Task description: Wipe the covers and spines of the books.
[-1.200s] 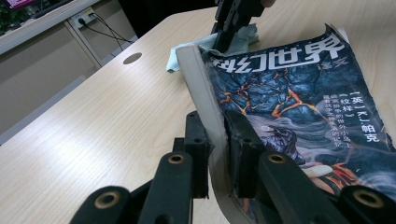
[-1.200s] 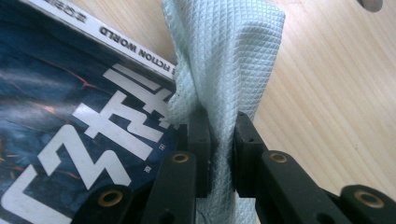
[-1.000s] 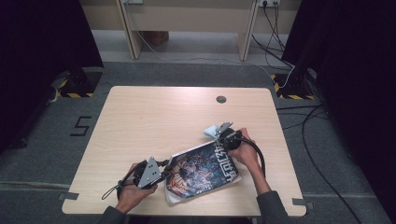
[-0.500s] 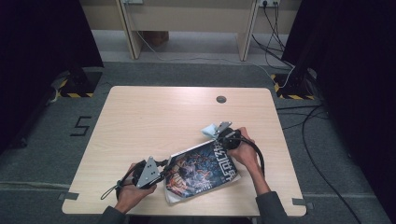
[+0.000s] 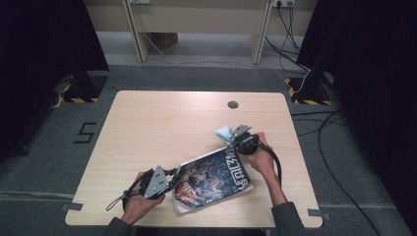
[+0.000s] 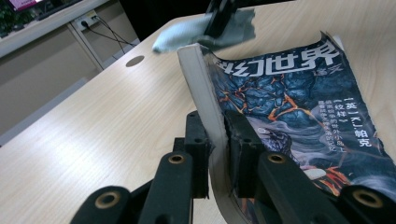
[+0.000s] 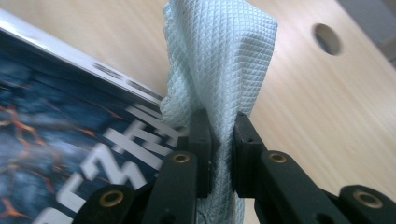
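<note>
Wooden table (image 5: 162, 123): left tongs (image 6: 215, 154) pinch magazine (image 6: 299, 102) (spine edge); right tongs (image 7: 218, 140) clamp cloth (image 7: 219, 60).

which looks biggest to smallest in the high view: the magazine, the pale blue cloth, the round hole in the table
1. magazine
2. pale blue cloth, partly hidden by the right gripper
3. round hole, though it lies farther from the camera

In the high view the table (image 5: 147, 128) takes up the middle of the frame, with a round hole (image 5: 233, 104) near its upper right edge. A magazine (image 5: 212, 179) lies on its lower right part. The left gripper (image 5: 173, 178) sits just left of the magazine, clamped on its edge. The right gripper (image 5: 235, 139) is at the magazine's upper right corner, pinching a cloth (image 5: 224, 132) that lies just above that corner.
</note>
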A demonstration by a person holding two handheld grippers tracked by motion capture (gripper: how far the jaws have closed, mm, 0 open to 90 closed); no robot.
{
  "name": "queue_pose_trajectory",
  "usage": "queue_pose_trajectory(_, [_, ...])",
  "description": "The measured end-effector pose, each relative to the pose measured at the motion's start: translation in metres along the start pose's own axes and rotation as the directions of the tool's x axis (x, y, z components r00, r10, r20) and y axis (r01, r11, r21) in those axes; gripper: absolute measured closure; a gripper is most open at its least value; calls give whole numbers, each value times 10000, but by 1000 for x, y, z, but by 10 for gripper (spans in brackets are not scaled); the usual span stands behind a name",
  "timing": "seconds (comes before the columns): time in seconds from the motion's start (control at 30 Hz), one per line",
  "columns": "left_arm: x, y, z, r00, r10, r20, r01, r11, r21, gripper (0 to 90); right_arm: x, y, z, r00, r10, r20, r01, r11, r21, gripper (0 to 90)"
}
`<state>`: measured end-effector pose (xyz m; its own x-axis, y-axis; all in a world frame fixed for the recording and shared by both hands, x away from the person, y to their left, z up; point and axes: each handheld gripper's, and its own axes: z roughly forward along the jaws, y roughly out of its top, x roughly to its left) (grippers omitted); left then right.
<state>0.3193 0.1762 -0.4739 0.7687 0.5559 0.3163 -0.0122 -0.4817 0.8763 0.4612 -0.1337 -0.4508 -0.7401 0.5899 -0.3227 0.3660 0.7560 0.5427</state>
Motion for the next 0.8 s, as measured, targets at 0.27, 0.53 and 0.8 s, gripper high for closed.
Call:
queue_pose_trajectory(0.27, [1,-1,0,10000,-63,-31,64,10000,39,802,23,16,-3,9946,-1039,-73,1040,9944,181,818])
queue_pose_trajectory(0.53, [1,-1,0,10000,-95,-14,96,9999,40,801,6,7,-4,9983,-277,514,271,9995,132,819])
queue_pose_trajectory(0.8, [2,-3,1,9998,-192,-39,192,9998,82,800,1,13,-36,9994,271,-210,-295,9919,-1234,819])
